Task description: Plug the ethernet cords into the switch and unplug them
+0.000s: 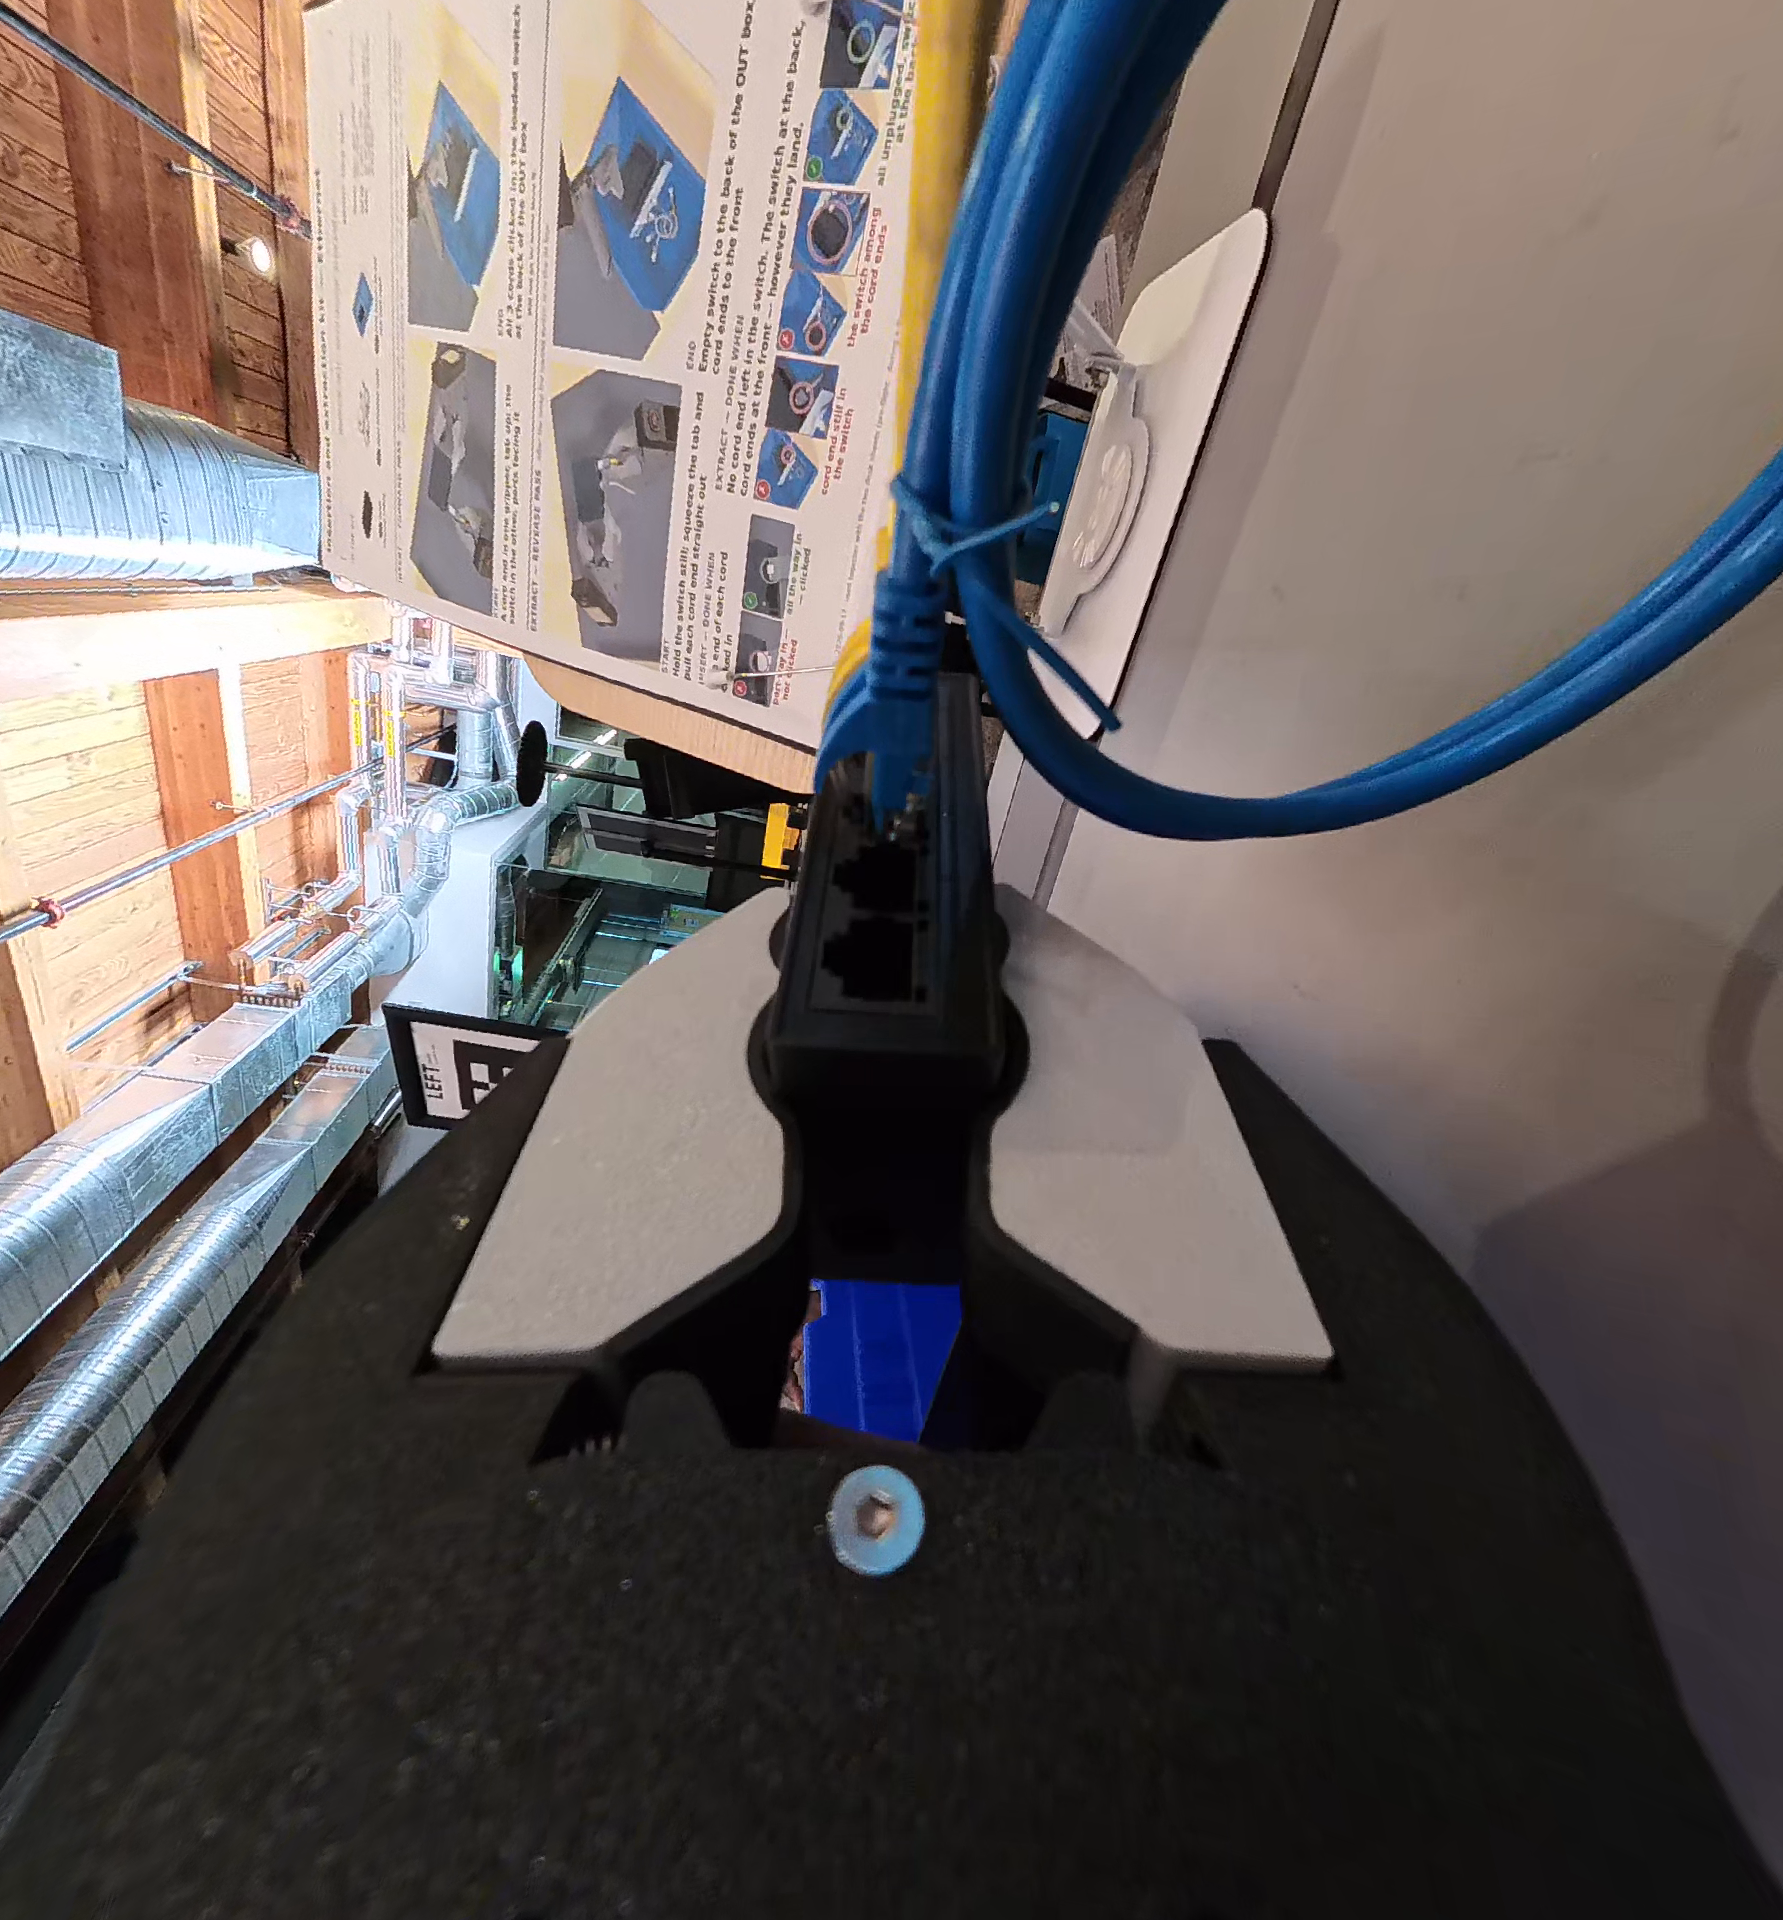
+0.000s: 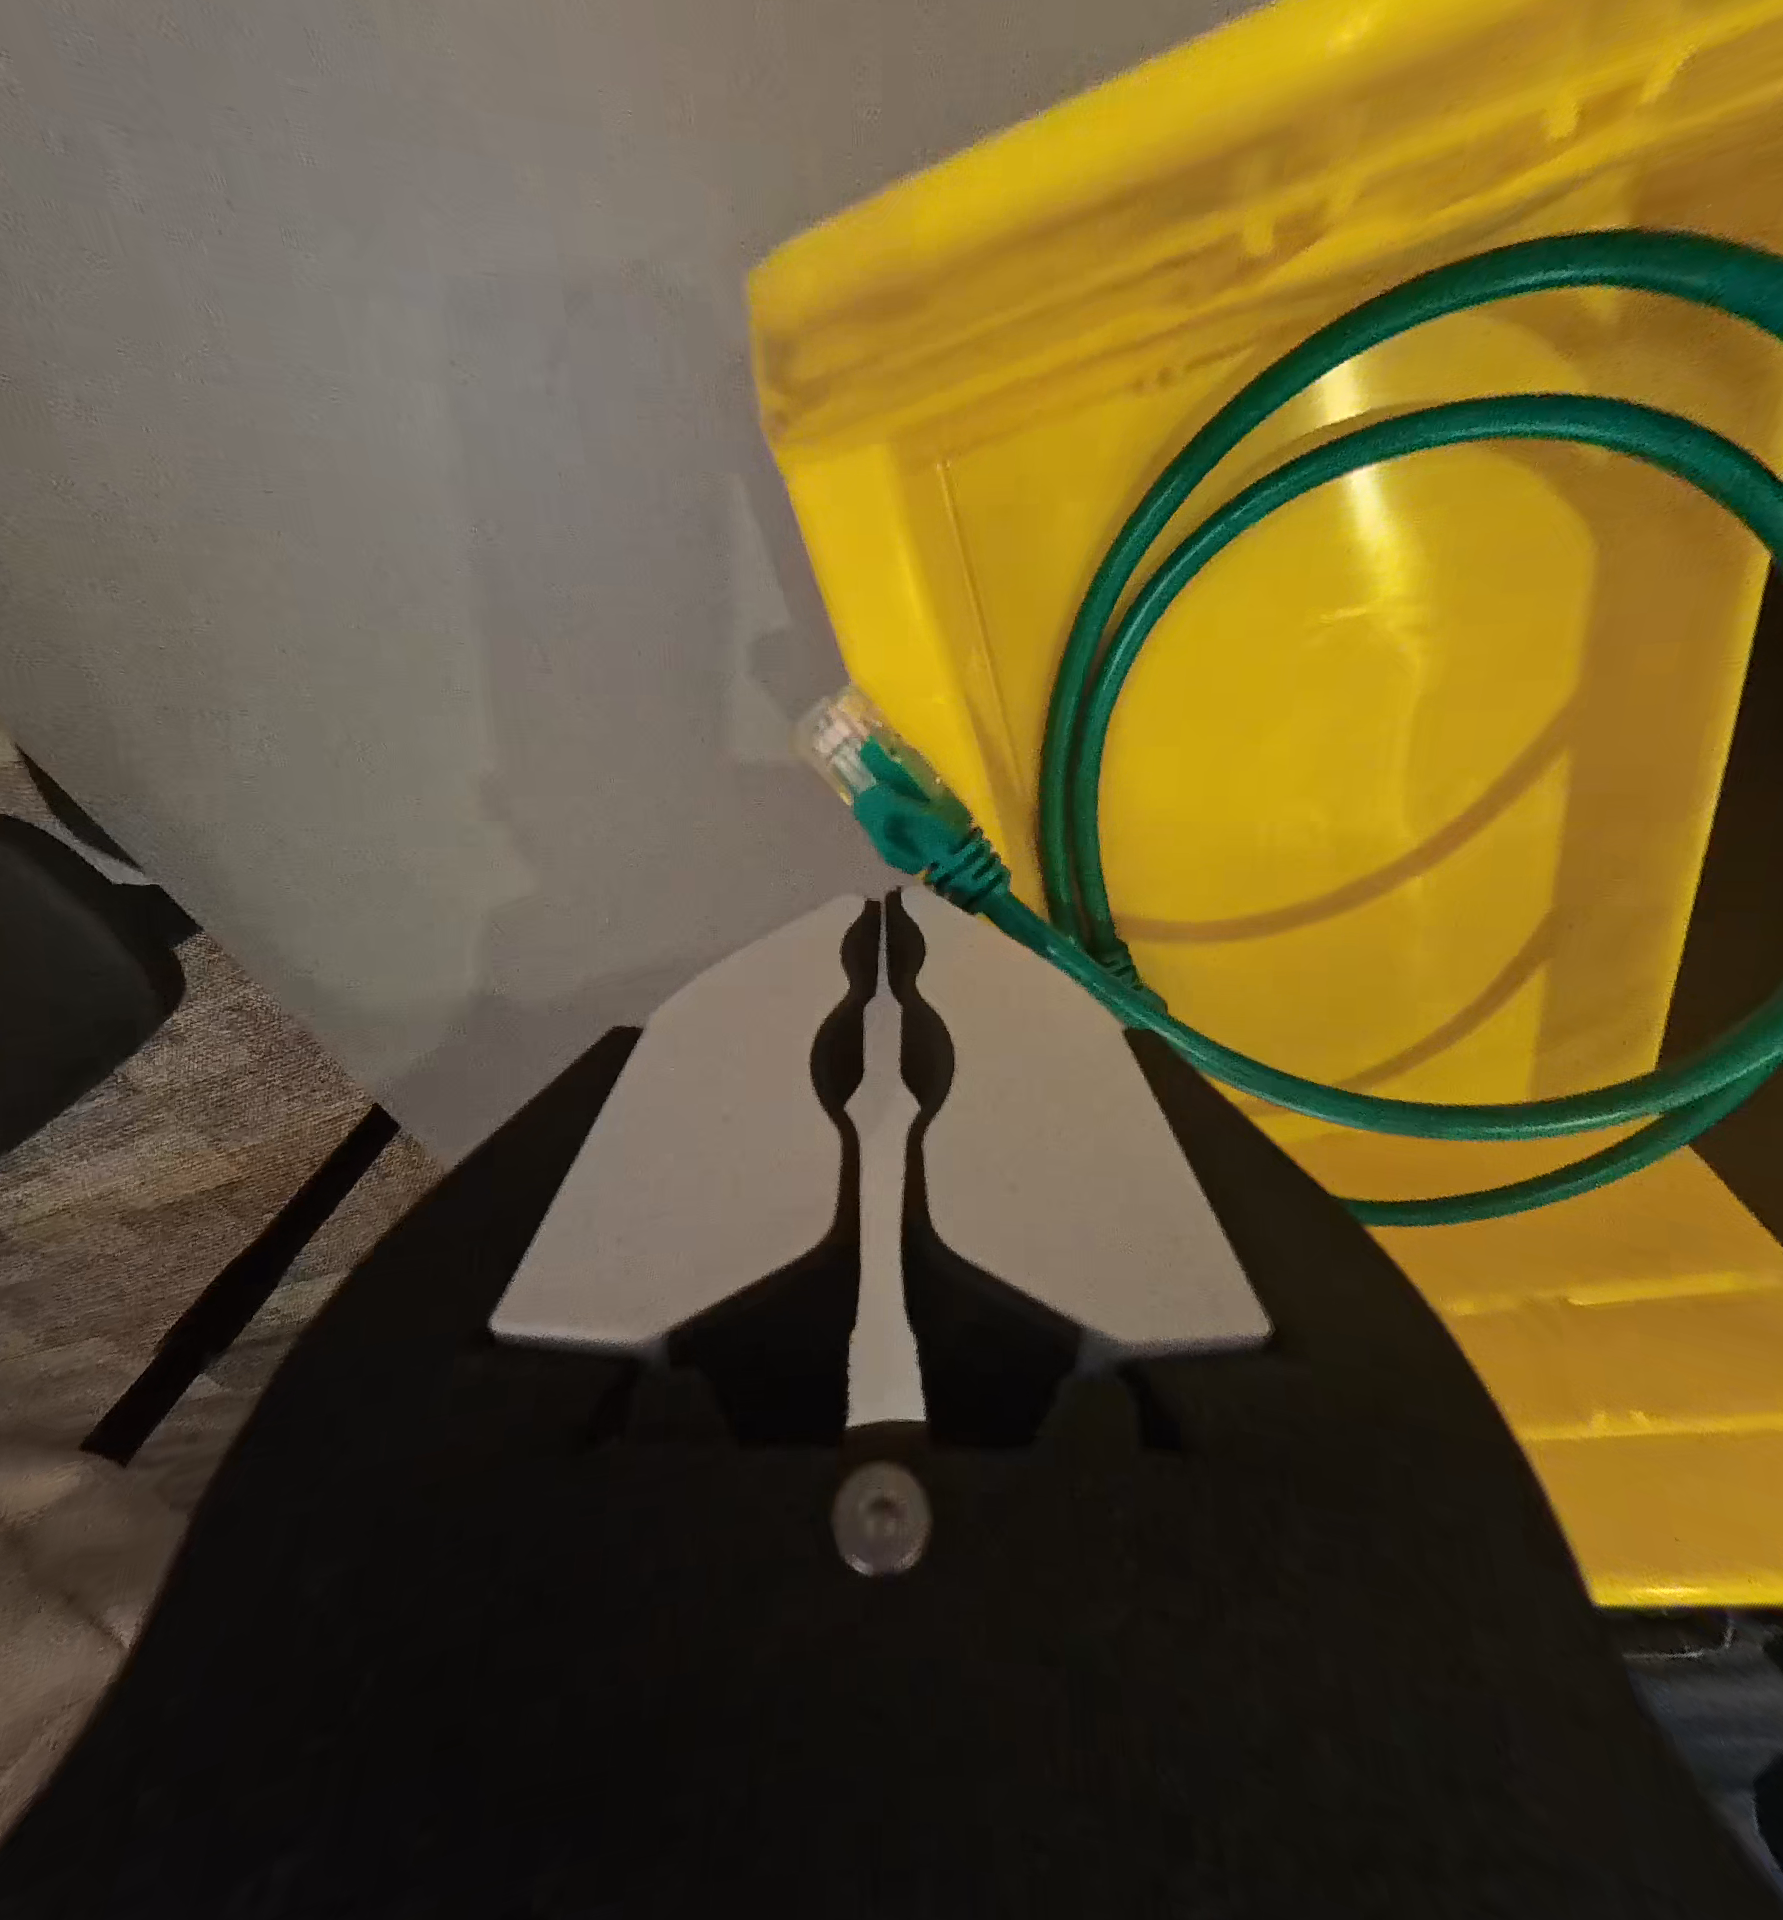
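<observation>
In the left wrist view my left gripper is shut on a black switch and holds it up with its ports facing the camera. A blue ethernet cord, coiled and tied, hangs over it, and its blue plug sits in the switch's far port. Two nearer ports are bare. In the right wrist view my right gripper is shut with nothing between its pads. A green ethernet cord lies coiled in a yellow bin. Its green plug sticks out over the bin's edge, just right of my fingertips.
A printed instruction sheet hangs behind the switch. A grey table surface lies under the right gripper, with its edge and carpet at the left. A white plate lies on the grey surface.
</observation>
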A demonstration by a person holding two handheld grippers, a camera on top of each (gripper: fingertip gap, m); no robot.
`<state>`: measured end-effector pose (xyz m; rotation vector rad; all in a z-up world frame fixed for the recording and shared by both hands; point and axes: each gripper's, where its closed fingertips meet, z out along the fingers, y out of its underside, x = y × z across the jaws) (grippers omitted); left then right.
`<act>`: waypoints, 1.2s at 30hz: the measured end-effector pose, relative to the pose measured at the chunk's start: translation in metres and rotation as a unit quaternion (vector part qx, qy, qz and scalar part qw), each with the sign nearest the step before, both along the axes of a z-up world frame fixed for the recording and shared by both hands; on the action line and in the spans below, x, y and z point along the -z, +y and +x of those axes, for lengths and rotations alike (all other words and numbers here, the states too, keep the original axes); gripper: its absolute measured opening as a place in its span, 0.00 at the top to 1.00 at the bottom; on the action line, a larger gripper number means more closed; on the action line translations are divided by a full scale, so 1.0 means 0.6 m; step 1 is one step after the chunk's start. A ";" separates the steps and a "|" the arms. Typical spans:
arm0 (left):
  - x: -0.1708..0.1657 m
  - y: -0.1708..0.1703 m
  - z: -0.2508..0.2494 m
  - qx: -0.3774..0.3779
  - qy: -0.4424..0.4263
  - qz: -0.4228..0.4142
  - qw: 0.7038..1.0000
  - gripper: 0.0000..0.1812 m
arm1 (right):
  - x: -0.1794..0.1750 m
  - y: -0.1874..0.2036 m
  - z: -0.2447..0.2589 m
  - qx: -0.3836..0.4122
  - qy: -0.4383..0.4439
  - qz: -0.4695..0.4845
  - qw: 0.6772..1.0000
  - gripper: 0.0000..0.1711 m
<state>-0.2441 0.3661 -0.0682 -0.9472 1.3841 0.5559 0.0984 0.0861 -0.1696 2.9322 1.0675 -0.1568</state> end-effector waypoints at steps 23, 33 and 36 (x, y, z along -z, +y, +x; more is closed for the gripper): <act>0.008 -0.001 0.002 0.002 0.007 -0.003 1.000 0.84 | 0.045 0.086 0.016 0.007 0.016 0.004 1.000 0.95; 0.009 -0.001 0.001 0.003 0.006 -0.005 1.000 0.84 | -0.051 0.127 0.109 0.144 -0.031 0.247 0.958 0.93; 0.009 -0.004 0.004 0.006 0.005 -0.005 1.000 0.83 | -0.021 0.120 0.168 0.206 -0.095 0.238 0.944 0.92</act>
